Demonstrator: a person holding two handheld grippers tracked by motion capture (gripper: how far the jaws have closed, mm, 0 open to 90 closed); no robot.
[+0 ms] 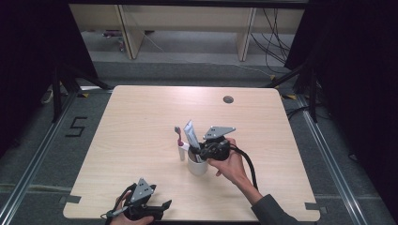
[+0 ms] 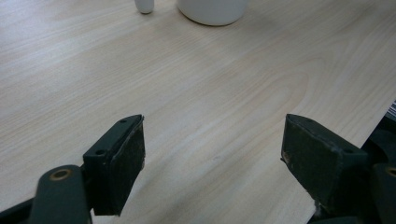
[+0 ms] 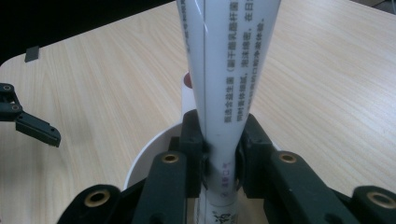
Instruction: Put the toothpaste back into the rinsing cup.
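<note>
A white cup (image 1: pixel 197 167) stands on the wooden table (image 1: pixel 141 117) near its middle. My right gripper (image 1: pixel 197 151) hovers over the cup, shut on a white toothpaste tube (image 1: pixel 189 132) that rises tilted out of it. In the right gripper view the pads clamp the tube (image 3: pixel 233 70) low down, just above the cup rim (image 3: pixel 149 151). A toothbrush (image 1: pixel 179 140) with a white handle and pink head stands upright on the table just left of the cup. My left gripper (image 1: pixel 159 208) rests open at the table's front edge, with nothing between its fingers (image 2: pixel 119 163).
A round cable hole (image 1: pixel 228 99) sits in the table's far right part. The cup's base (image 2: pixel 212 11) and the toothbrush's foot (image 2: pixel 144 5) lie ahead of the left gripper. Cables and a floor marking "5" (image 1: pixel 76 126) lie around the table.
</note>
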